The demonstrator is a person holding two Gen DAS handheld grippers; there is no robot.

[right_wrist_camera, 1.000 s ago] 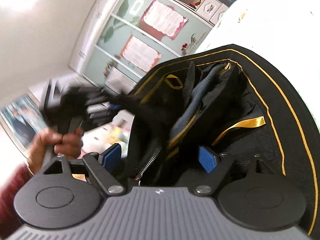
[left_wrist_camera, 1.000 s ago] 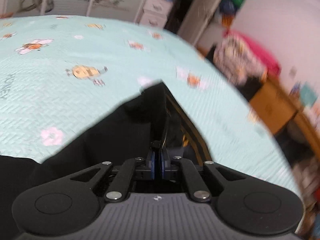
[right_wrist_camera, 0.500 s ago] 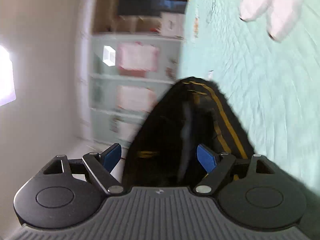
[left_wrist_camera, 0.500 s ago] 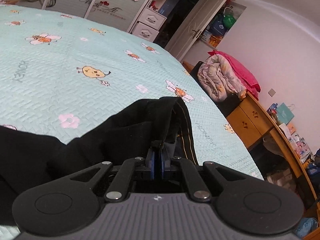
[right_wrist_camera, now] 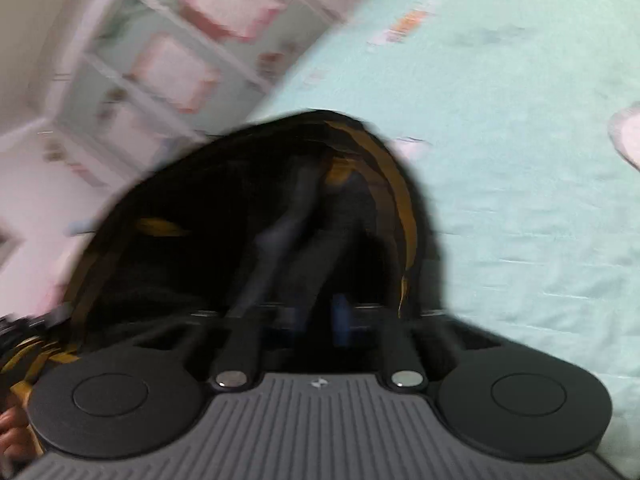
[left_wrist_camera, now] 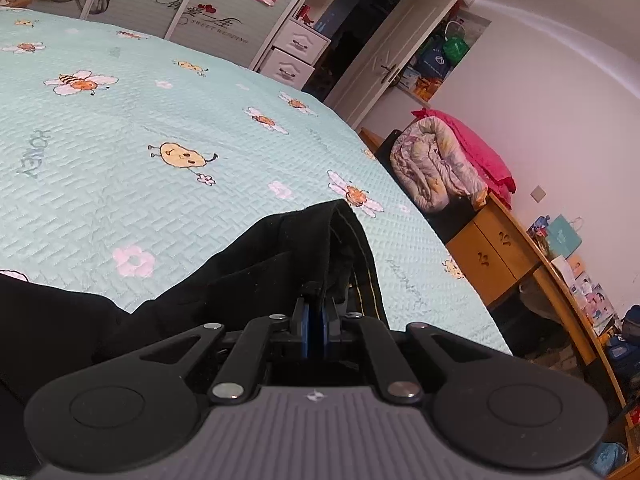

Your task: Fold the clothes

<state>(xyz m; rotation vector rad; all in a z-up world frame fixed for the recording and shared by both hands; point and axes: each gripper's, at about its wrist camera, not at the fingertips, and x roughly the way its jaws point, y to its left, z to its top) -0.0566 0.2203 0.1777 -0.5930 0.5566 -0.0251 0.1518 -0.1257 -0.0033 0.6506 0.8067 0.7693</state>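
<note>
A bedroom with a big bed (left_wrist_camera: pixel 120 184) in a mint bee-print cover, and a black garment being held up over it.

The left gripper (left_wrist_camera: pixel 315 320) has its jaws squeezed together on a fold of the black garment (left_wrist_camera: pixel 256 276), which drapes away to the left onto the bed. The right gripper (right_wrist_camera: pixel 320 316) is blurry, but its jaws look together too, pinched on the same garment with yellow trim (right_wrist_camera: pixel 280 200), near its edge. The cloth hangs right in front of both grippers, stretched between them. I think the next move lays it flat on the bed, so both must hold tight.
</note>
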